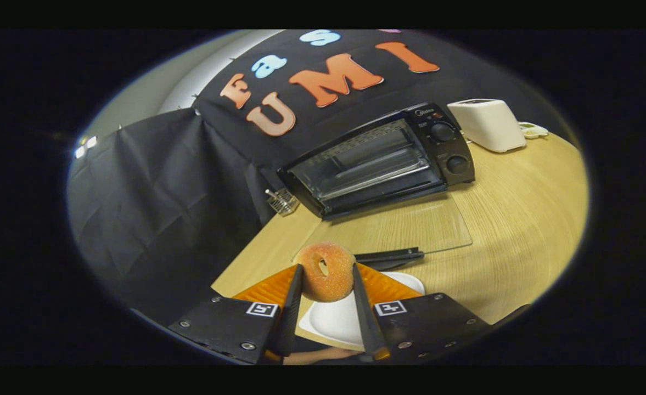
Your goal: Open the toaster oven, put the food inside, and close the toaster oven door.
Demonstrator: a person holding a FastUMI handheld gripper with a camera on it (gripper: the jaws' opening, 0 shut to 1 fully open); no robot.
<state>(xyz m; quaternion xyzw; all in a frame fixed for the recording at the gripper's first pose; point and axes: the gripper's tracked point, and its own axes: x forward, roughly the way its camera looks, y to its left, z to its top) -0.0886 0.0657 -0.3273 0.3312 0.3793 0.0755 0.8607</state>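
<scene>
The gripper [325, 285] is pinching a sugared doughnut [325, 272] between its two fingers, one finger pressing on each side, with the ring standing on edge and its hole facing the camera. Just under and behind the fingertips, a white plate [333, 321] is sitting on the wooden table [520, 219]; the doughnut appears lifted clear of it, though whether its lower edge is touching cannot be told.

Just ahead of the fingers, the toaster oven's glass door [405, 225] is lying folded down flat, its dark handle [388, 256] nearest the doughnut. Beyond that, the toaster oven [380, 159] is standing open, with its rack showing inside and two knobs on the side panel. A small wire basket [282, 201] is sitting off to one side of the oven, and a white toaster [487, 125] is standing farther back on the other side.

The risks, as I judge them: the grip is acting on a soft, sugar-coated ring, so it may slip or crush. Travelling low, the doughnut could catch the handle or drag across the glass. Entering too high, it could be knocked loose against the top of the opening.
</scene>
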